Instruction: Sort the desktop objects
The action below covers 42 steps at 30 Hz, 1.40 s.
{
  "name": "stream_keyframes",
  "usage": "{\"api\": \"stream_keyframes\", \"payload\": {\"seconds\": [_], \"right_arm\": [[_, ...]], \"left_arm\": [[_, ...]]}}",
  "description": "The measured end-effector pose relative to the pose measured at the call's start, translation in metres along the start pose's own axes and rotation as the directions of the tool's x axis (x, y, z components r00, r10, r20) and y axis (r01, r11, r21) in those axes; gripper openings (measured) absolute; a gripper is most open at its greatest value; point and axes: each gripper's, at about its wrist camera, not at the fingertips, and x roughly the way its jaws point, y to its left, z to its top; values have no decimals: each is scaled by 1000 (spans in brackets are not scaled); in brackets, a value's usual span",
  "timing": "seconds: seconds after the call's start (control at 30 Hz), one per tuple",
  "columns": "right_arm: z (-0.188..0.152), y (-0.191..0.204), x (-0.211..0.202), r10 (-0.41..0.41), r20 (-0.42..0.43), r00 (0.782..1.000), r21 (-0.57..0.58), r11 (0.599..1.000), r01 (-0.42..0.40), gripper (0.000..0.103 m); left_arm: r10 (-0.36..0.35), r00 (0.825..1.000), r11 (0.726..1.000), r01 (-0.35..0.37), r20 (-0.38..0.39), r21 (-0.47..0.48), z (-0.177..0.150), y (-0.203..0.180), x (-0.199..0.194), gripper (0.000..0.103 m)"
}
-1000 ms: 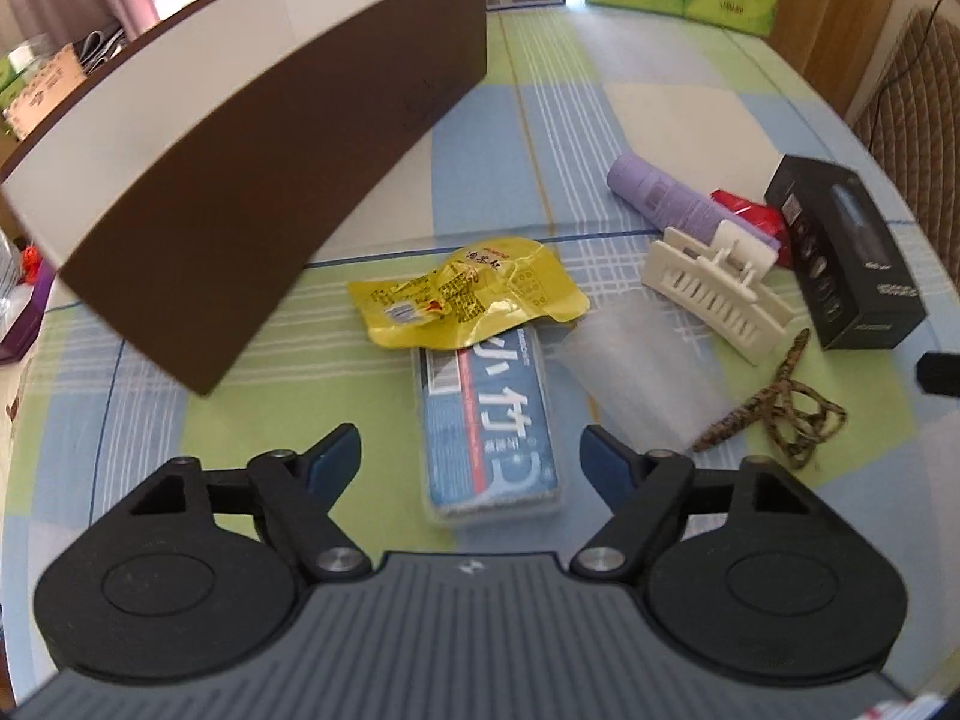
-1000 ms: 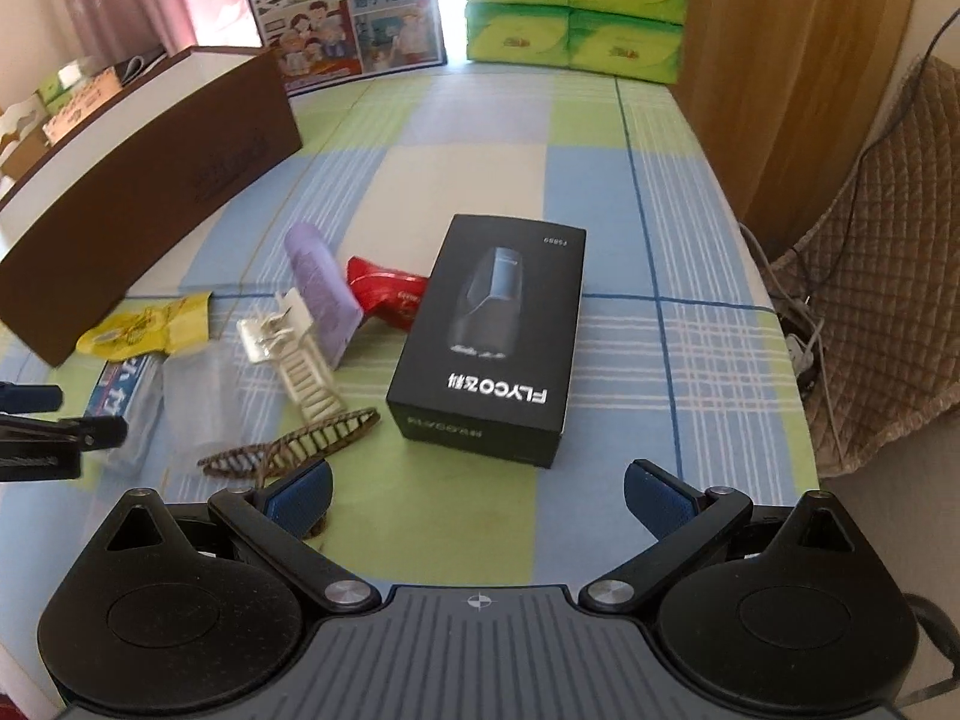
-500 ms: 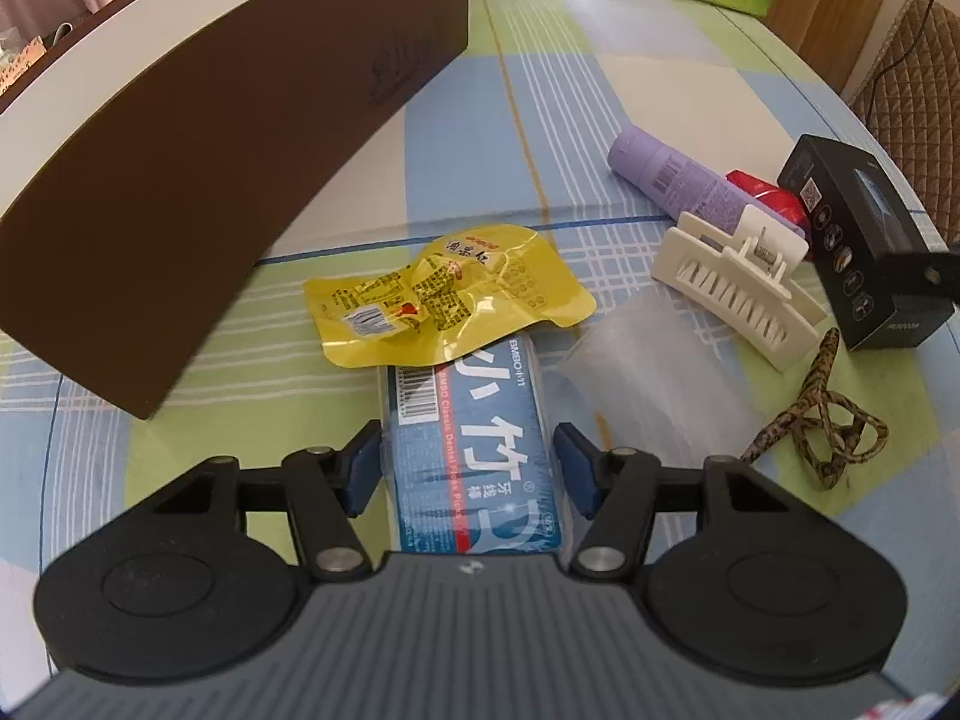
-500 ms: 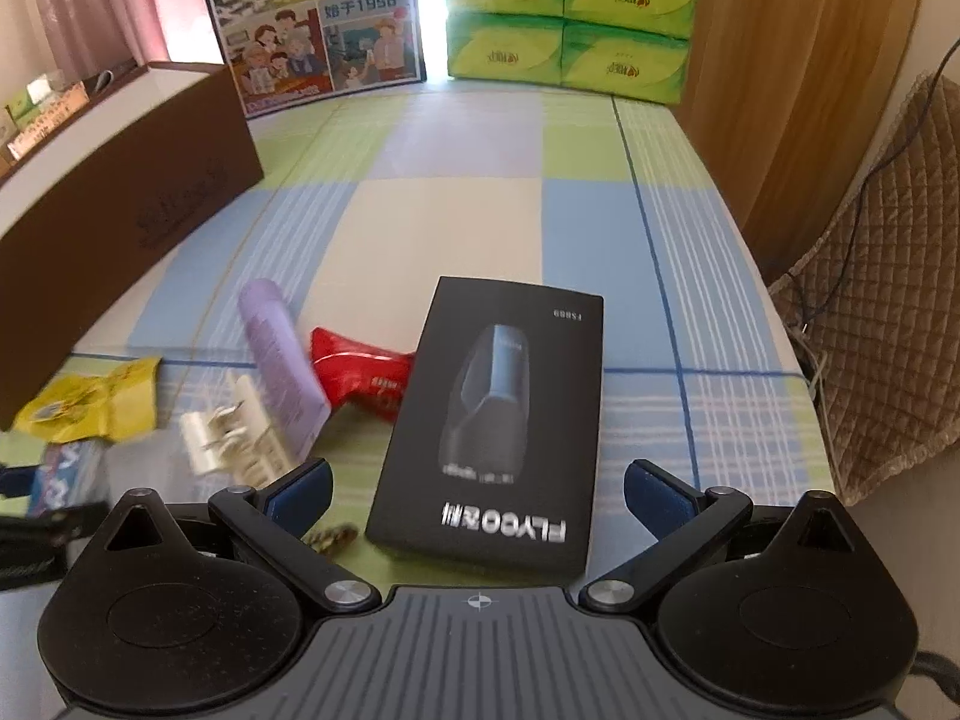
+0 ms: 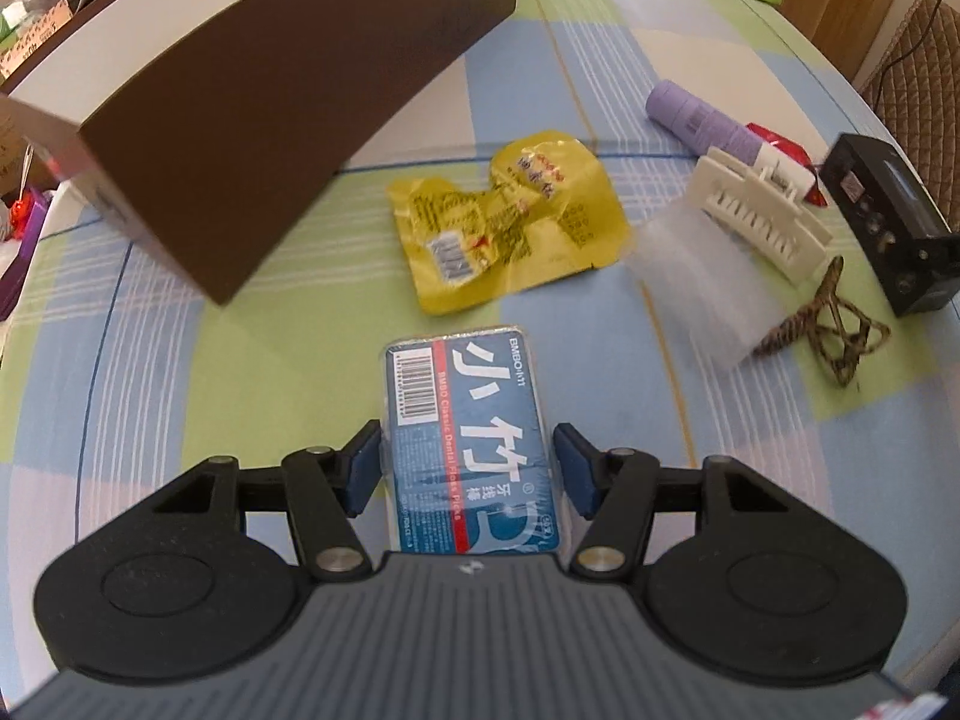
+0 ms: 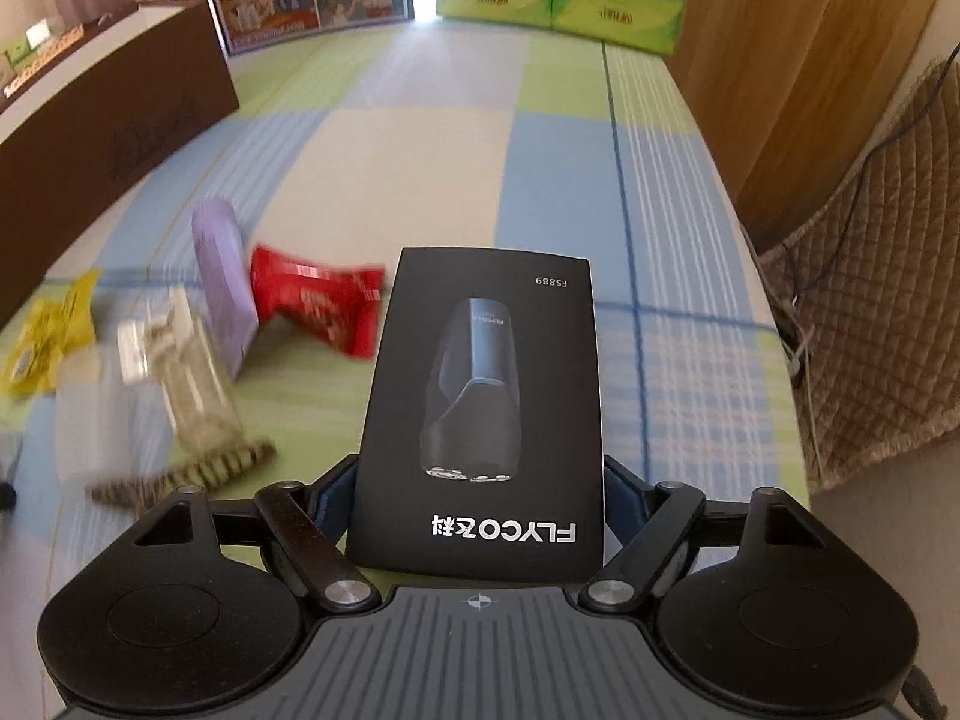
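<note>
ITEM 1: blue floss-pick pack [image 5: 471,447]; flat on checked tablecloth [image 5: 150,396], long axis running away from cam; near half sits between the pads of the left gripper [image 5: 468,471]. Left pad touching the pack's edge, right pad just beside it w/ a sliver of gap; so jaws bracket the pack but a firm clench can't be confirmed; pack not lifted.

ITEM 2: black shaver box [image 6: 480,414]; flat on cloth, printed face up; near end between the fingers of the right gripper [image 6: 477,498]. Jaws closing; pads at or just short of the box's long sides, contact hidden by the box top; box on table.

OTHERS, left view: yellow snack pouch [image 5: 510,216] just beyond the pack; white hair claw [image 5: 759,213], purple tube [image 5: 699,117], leopard-print clip [image 5: 831,324], clear plastic sleeve [image 5: 702,282] in a loose cluster to the right; red wrapper [image 6: 315,306] against the box's far-left corner in right view; brown storage box [image 5: 288,96] far left, prob. the sorting bin.

STEP (est.): double pick-up, grasp phase; nothing visibly sorted yet.

NEXT NEEDS: finish both squeezes till pads bear on both sides; lift straight up so the red wrapper isn't dragged; carry toward brown box, clearing its rim.
</note>
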Motion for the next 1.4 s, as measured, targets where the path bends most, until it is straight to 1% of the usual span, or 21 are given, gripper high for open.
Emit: {"api": "stream_keyframes", "payload": {"seconds": [0.07, 0.13, 0.2, 0.27, 0.3, 0.33, 0.43, 0.47, 0.5, 0.63, 0.77, 0.93, 1.17, 1.4], "right_arm": [[-4, -3, -2, -1, -9, 1000, -9, 1000, 1, 78], [-5, -4, -2, 4, -9, 1000, -3, 1000, -4, 80], [-3, -5, 0, -7, -5, 1000, 13, 1000, 7, 83], [1, -2, 1, -9, 8, 1000, 12, 1000, 9, 84], [2, 0, 2, -14, 14, 1000, 11, 1000, 14, 84], [5, 0, 3, -18, 19, 1000, 11, 1000, 18, 85], [10, 1, 9, -23, 27, 999, 7, 1000, 23, 85], [11, 2, 11, -30, 27, 999, 1, 1000, 30, 84], [11, 3, 13, -35, 24, 999, -10, 999, 35, 77], [6, 4, 11, -35, 30, 999, -47, 998, 36, 76], [-2, 4, -6, 20, 50, 999, -31, 999, -19, 76], [-1, 13, -32, 88, 92, 992, -33, 996, -85, 76], [13, 41, -60, 179, 137, 974, -123, 979, -163, 76], [21, 81, -78, 284, 142, 948, -237, 940, -246, 76]], "left_arm": [[-2, 1000, 1000, 2, 1, 1, -1, 0, 0, 57], [3, 1000, 1000, -3, 6, -8, -1, 1, -1, 57], [8, 1000, 1000, -8, 11, -14, 3, 1, 1, 57], [14, 1000, 1000, -14, 15, -16, 8, 1, 4, 59], [14, 1000, 1000, -14, 16, -17, 9, 0, 5, 58], [16, 1000, 1000, -15, 16, -18, 12, 0, 6, 54], [25, 1000, 1000, -25, 13, -19, 14, -2, 7, 53], [28, 1000, 999, -28, 12, -18, 13, -3, 6, 53], [31, 999, 999, -31, 11, -19, 12, -3, 6, 53], [36, 999, 999, -36, -2, -31, 6, -3, 2, 52], [26, 1000, 998, -26, 9, -54, -1, -2, -10, 52], [15, 998, 997, -10, 59, -75, 0, -3, -31, 52], [7, 989, 996, 7, 151, -93, 10, -4, -65, 52], [29, 979, 994, -6, 203, -111, 20, 2, -90, 52]]}}
